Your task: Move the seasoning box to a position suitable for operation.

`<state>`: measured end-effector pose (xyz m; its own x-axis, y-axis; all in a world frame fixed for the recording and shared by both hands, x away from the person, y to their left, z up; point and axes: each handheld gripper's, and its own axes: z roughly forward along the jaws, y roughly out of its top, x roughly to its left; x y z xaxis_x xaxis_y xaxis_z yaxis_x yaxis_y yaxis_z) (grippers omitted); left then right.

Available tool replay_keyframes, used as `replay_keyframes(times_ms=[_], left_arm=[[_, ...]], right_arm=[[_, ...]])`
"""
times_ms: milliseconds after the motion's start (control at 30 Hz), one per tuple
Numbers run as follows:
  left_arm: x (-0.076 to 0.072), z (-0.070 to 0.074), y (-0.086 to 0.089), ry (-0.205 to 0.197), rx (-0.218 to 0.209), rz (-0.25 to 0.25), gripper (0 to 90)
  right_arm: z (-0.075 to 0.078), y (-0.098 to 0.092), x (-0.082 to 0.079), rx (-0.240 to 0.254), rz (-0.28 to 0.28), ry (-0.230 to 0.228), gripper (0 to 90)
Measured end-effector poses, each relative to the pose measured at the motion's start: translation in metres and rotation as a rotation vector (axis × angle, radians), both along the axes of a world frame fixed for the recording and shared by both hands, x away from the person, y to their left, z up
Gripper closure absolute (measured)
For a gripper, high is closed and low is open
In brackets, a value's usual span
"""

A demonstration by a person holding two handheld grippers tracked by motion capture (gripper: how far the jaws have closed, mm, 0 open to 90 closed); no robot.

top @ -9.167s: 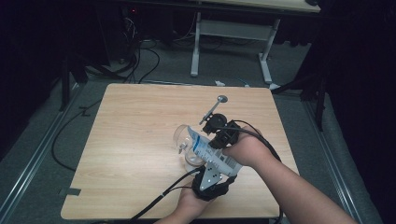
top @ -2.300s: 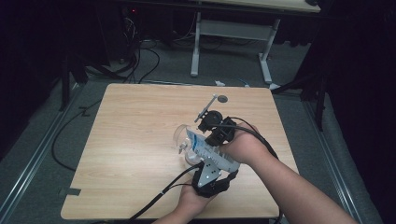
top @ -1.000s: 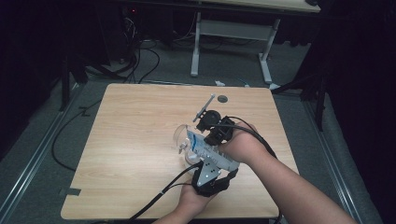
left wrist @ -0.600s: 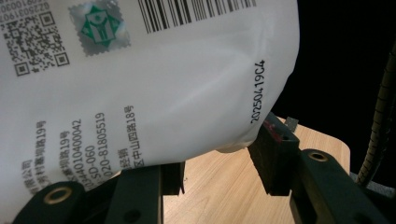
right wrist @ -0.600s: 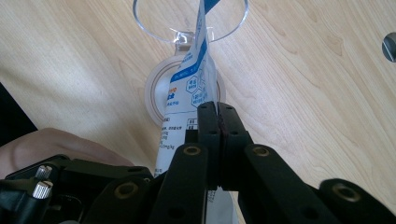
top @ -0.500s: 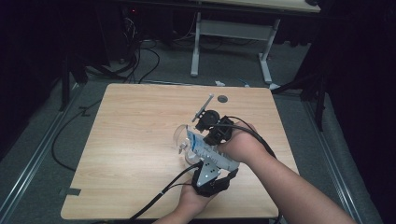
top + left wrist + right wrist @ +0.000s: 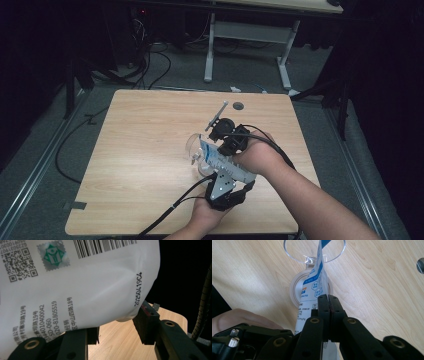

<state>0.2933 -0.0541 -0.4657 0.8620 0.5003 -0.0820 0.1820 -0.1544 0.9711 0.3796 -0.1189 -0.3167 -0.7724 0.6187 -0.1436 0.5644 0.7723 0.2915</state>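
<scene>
One white printed pouch (image 7: pixel 216 159) is held above the wooden surface (image 7: pixel 140 150), over one clear glass (image 7: pixel 192 148). It is pinched at an edge by the fully closed right claw (image 7: pixel 328 307) and gripped between the half-open left claw (image 7: pixel 117 326). One metal rod (image 7: pixel 216 115) lies beyond. Nothing has shifted since the earlier frames.

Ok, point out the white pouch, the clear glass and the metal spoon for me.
White pouch (image 7: pixel 82 287), left gripper view, printed side.
Clear glass (image 7: pixel 294 252), right gripper view, rim.
Metal spoon (image 7: pixel 216 116), high view, handle.
</scene>
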Motion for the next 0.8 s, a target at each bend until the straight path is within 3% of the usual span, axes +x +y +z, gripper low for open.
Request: replay_keyframes(times_ms=[800], left_arm=[[0.0006, 0.0028, 0.0, 0.002, -0.014, -0.002, 59.6]], right_arm=[[0.0003, 0.001, 0.0002, 0.003, 0.003, -0.003, 89.9]])
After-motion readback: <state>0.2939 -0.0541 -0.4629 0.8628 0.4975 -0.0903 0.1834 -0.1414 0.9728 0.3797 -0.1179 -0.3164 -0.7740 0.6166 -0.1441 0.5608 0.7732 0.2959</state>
